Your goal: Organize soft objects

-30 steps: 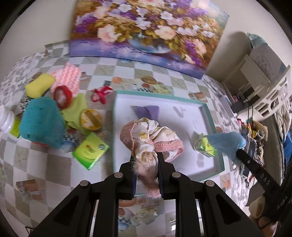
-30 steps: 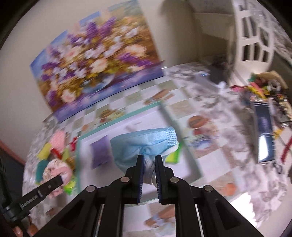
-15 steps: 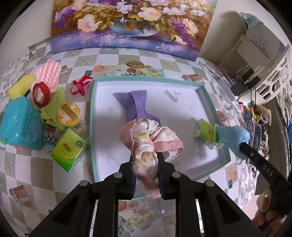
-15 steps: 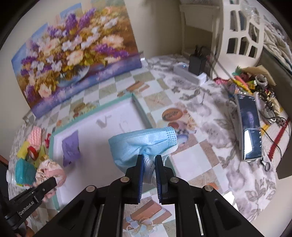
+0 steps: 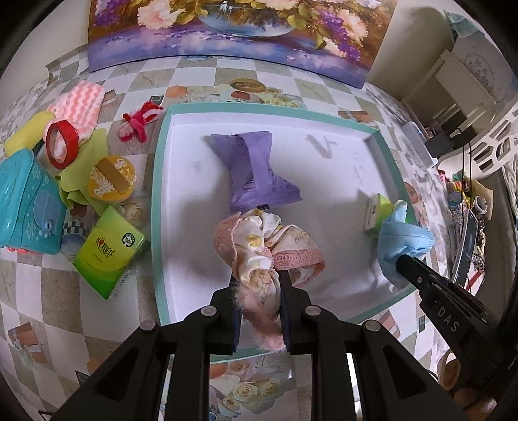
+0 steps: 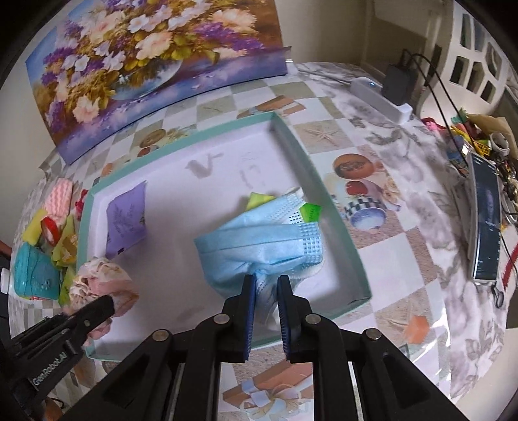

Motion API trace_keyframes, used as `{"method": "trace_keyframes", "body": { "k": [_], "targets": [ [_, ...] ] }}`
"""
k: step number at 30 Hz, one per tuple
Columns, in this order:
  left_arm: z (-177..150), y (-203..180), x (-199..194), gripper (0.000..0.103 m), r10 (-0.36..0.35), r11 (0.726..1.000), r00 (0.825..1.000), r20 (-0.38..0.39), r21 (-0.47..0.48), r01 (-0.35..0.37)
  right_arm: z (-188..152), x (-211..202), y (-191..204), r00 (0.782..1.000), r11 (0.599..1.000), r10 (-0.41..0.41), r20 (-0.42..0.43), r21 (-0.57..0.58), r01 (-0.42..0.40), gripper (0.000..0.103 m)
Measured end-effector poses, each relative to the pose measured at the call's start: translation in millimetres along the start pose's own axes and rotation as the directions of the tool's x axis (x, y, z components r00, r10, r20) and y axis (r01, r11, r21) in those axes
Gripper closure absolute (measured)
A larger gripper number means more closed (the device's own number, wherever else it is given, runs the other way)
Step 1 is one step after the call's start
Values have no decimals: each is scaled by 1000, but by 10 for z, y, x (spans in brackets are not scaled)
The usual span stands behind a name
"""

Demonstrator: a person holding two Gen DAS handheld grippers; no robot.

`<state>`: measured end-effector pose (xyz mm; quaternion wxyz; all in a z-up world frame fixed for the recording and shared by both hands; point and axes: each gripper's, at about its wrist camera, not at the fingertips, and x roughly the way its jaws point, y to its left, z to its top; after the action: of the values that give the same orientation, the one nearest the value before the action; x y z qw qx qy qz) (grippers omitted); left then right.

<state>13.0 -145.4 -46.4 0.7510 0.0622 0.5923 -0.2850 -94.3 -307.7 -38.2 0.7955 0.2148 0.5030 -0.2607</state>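
My left gripper (image 5: 255, 281) is shut on a bunched pink floral cloth (image 5: 259, 239), held low over the near middle of the white tray with a teal rim (image 5: 158, 200). Just beyond the cloth, a purple packet (image 5: 259, 171) lies in the tray. My right gripper (image 6: 266, 281) holds a light blue face mask (image 6: 259, 239) by its gathered end. Its jaws are opening, with the fabric still pinched between the pads. The mask hangs over the tray's right side, against a small green pack (image 6: 310, 212). The left gripper (image 6: 106, 304) and the cloth (image 6: 100, 278) also show in the right wrist view.
Left of the tray lie a teal case (image 5: 26, 207), a green tissue pack (image 5: 106, 249), a yellow round tin (image 5: 111, 181), a red tape ring (image 5: 61, 142), a pink wavy cloth (image 5: 77, 103) and a red bow (image 5: 139, 119). A painting (image 5: 226, 26) stands behind. A phone (image 6: 485, 220) lies right.
Both grippers have come down toward the tray with their loads. The mask now touches the green pack, and the gap between the right jaws looks slightly wider.
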Motion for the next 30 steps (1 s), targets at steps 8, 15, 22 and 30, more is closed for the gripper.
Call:
{"method": "trace_keyframes", "body": {
  "k": [8, 15, 22, 30],
  "targets": [
    [38, 55, -58, 43, 10, 1000, 1000, 28, -20, -10, 15, -88, 80, 999, 999, 28, 35, -19, -27, 51],
    [90, 129, -159, 22, 2, 999, 998, 61, -40, 0, 28, -141, 62, 998, 1000, 25, 55, -7, -24, 36],
    [126, 256, -253, 10, 41, 997, 993, 108, -68, -34, 24, -130, 60, 999, 1000, 10, 52, -8, -10, 16],
    [142, 400, -289, 2, 83, 992, 988, 130, -108, -69, 35, -142, 48, 998, 1000, 3, 68, -3, -3, 0]
  ]
}}
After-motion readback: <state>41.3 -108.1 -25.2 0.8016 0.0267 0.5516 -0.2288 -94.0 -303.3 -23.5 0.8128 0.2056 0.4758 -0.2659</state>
